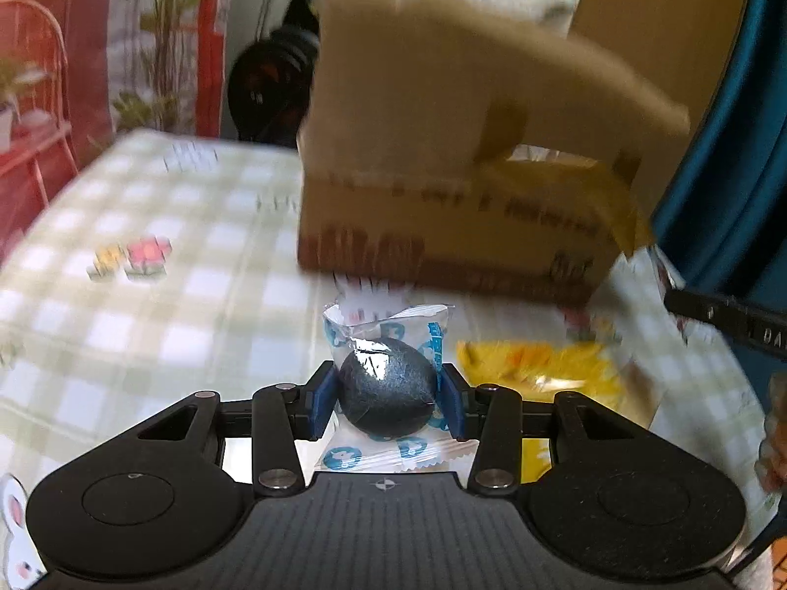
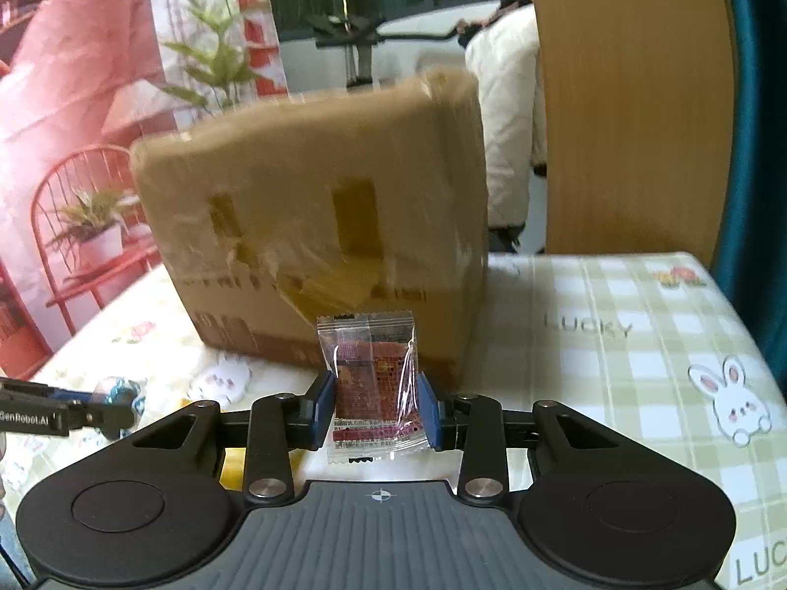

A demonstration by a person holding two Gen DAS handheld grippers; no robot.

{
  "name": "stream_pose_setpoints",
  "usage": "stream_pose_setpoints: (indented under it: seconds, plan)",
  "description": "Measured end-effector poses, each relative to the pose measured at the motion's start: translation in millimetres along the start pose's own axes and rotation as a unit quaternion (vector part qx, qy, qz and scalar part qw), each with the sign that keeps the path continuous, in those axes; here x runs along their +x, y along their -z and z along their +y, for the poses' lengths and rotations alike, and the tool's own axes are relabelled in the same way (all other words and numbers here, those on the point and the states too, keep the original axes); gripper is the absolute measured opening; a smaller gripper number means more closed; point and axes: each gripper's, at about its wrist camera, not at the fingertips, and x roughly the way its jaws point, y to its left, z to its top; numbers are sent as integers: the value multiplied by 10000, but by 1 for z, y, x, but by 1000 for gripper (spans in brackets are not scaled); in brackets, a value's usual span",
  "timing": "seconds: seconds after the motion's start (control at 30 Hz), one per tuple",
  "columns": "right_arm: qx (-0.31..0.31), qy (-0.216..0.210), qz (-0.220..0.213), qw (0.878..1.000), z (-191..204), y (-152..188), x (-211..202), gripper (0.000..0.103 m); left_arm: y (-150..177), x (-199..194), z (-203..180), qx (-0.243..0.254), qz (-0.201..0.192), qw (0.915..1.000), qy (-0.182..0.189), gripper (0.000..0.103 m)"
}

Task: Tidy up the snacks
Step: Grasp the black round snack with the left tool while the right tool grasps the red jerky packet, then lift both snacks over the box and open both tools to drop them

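Your left gripper point(image 1: 388, 400) sits at bottom centre of its view, blue pads pinching a dark round snack in a clear blue-printed wrapper point(image 1: 386, 383), lifted off the checked tablecloth point(image 1: 172, 295). Just right of it a yellow packet point(image 1: 556, 368) lies on the cloth. Above, filling upper centre and right, the cardboard box point(image 1: 442, 196) stands blurred, flaps up. Your right gripper point(image 2: 376, 410), bottom centre of its own view, has its pads clamped on a small clear sachet with a reddish-brown block point(image 2: 374, 378) inside, held upright in front of the box point(image 2: 315, 226). Box takes centre frame, resting on the tablecloth point(image 2: 615, 344); rabbit print point(image 2: 738, 403) at lower right. At lower left edge the other gripper's black tip point(image 2: 74, 415) pokes in, snack barely visible there.
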Motion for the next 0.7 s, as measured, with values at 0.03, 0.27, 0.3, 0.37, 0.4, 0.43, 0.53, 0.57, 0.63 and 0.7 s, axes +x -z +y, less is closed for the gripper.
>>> stream_pose_setpoints:
  seconds: [0.03,0.27,0.3,0.37,0.4,0.43,0.53,0.57,0.63,0.7]
  plan:
    - [-6,-9,-67,10000,2,-4,-3,33,-5,-6,0,-10,-109,9999,-4,46]
    - [-120,-101,-641,9978,7,-45,-27,33,-52,-44,-5,196,-826,9964,36,46]
    - [-152,-117,-692,9974,7,-52,-30,33,-60,-47,-6,232,-898,9957,50,46]
    - [-205,-119,-827,9963,8,-66,-33,33,-75,-49,-8,231,-1053,9941,118,46]
    - [-225,-137,-886,9957,8,-73,-34,33,-81,-49,-10,240,-1111,9934,153,46]
    - [-260,-147,-957,9950,8,-80,-36,33,-90,-50,-12,270,-1180,9925,181,46]
    - [-390,-163,-1098,9931,9,-106,-34,33,-111,-49,-21,424,-1347,9898,214,46]
    - [-411,-142,-1113,9928,11,-115,-31,33,-118,-47,-25,466,-1385,9890,231,46]
    - [-428,-118,-1143,9925,11,-133,-19,33,-134,-40,-29,538,-1452,9876,274,46]
    - [-421,-32,-1089,9932,8,-151,-2,33,-152,-28,-33,569,-1453,9873,314,46]
